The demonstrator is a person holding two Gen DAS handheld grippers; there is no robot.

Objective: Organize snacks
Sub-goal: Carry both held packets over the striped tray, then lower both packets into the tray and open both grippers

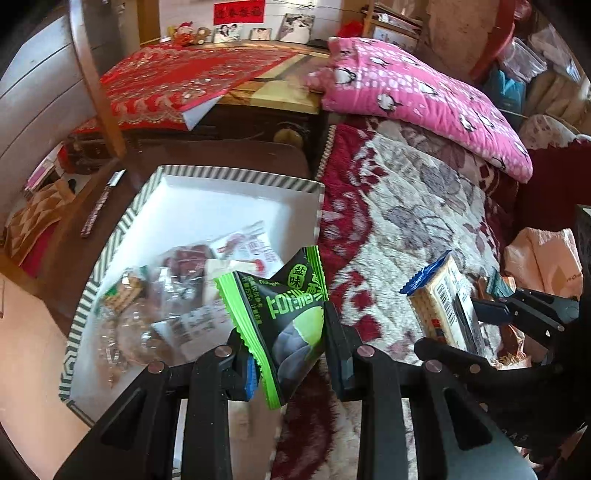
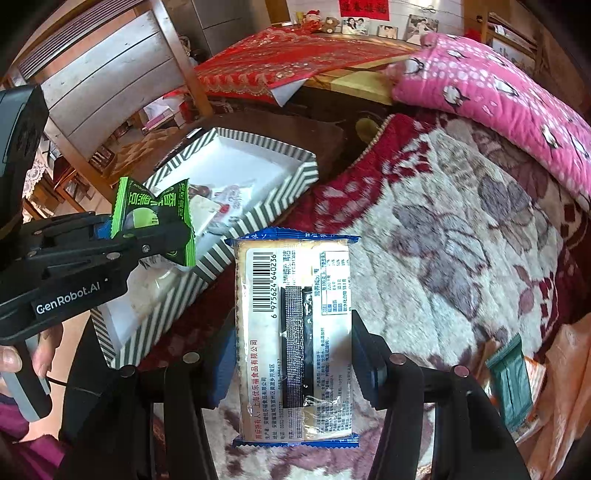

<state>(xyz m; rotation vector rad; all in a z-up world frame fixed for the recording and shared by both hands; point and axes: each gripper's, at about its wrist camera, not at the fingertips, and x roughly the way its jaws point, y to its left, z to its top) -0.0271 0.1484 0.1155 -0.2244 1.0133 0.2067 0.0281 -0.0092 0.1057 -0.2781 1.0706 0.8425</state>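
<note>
Warm daylight lit both views brightly, with a reddish-orange cast. The striped box (image 1: pixel 236 173) interior glared white, washing out detail. Snack packets inside it (image 1: pixel 166 295) were smeared by motion blur, as was the floral blanket (image 2: pixel 443 229). Fisheye bending curved the edges, and the corners fell to black.

cluttered bedroom in warm daylight. plush blanket (image 2: pixel 461 221) in dark red and cream with a leaf pattern, spread over the bed. pink quilted pillow (image 1: pixel 417 96) with penguin figures at its far end. beside the bed, a dark wooden cabinet (image 1: pixel 258 118) draped with a red embroidered cloth (image 1: pixel 177 85). framed photos (image 1: pixel 295 27) and small plush toys (image 1: pixel 186 33) along the white wall, under a red paper banner (image 1: pixel 239 14). wooden chair (image 2: pixel 110 74) at left.
</note>
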